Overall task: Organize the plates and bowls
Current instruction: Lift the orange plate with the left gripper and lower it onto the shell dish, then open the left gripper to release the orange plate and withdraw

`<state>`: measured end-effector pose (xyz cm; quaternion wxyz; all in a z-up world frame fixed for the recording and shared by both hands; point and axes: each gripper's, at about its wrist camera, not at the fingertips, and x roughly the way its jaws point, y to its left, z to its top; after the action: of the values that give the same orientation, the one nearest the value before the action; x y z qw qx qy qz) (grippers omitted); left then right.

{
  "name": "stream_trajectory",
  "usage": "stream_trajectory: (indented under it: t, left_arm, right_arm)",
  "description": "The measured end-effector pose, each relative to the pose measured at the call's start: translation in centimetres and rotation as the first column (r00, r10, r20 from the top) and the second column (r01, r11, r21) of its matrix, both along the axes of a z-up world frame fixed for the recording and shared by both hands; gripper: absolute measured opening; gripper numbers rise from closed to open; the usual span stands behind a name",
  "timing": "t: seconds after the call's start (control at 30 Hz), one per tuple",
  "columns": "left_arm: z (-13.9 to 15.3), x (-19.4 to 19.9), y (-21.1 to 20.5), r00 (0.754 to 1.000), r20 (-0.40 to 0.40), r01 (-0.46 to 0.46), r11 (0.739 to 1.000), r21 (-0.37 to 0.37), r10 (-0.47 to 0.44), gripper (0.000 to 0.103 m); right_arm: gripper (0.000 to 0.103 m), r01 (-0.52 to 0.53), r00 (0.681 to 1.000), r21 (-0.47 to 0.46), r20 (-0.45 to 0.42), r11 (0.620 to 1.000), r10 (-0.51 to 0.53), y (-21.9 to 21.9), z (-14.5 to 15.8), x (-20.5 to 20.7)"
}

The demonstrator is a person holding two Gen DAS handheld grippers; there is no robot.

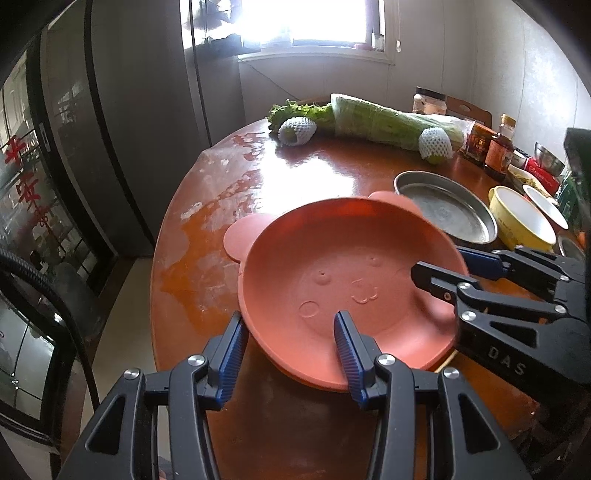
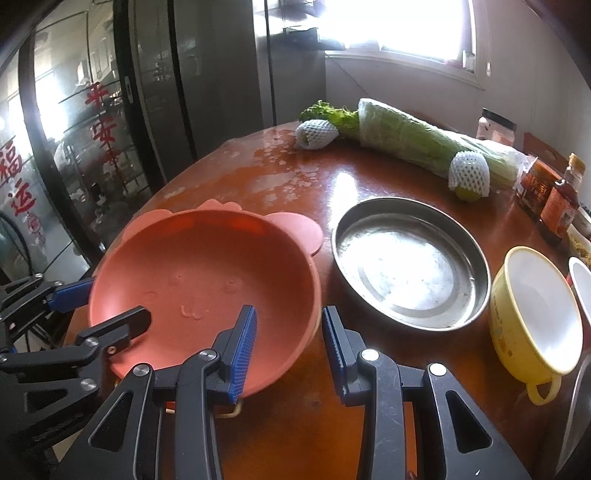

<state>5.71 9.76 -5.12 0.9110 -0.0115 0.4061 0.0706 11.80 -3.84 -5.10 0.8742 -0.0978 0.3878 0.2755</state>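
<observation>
Two black plastic grippers: left gripper (image 1: 291, 350) and right gripper (image 2: 290, 345). Ribbed blue pads (image 1: 349, 356) along the fingers, round silver screws (image 1: 195, 359) at the joints, triangular cut-outs in the frames, and "DAS" lettering (image 1: 506, 360) on one side.

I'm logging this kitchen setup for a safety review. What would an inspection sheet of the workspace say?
Surface: brown table, worn and patchy at the far side.
Job's things: pink bear plate, steel pan, yellow bowl.
Clutter: wrapped greens, netted fruit, sauce bottles.
Grippers: left gripper and right gripper each straddle the plate's rim; pads not seen pressing.
Cables: black hose at left.
Surroundings: window, glass cabinet.
</observation>
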Motion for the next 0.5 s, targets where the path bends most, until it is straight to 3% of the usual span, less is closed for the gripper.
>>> stream_trajectory:
  t: [0.37, 0.5]
  left_arm:
    - [-0.2, 0.7, 1.2, 1.000, 0.007, 0.012, 1.000, -0.024, -0.012, 0.049]
    - [0.5, 0.4, 1.3, 0.999, 0.034, 0.022, 0.999, -0.038, -0.020, 0.054]
  right_arm:
    - [0.041, -0.010, 1.000, 0.004, -0.006, 1.000, 0.010, 0.8, 0.0, -0.1]
    - [0.041, 0.003, 1.000, 0.029, -0.026, 1.000, -0.002, 0.1, 0.2, 0.3]
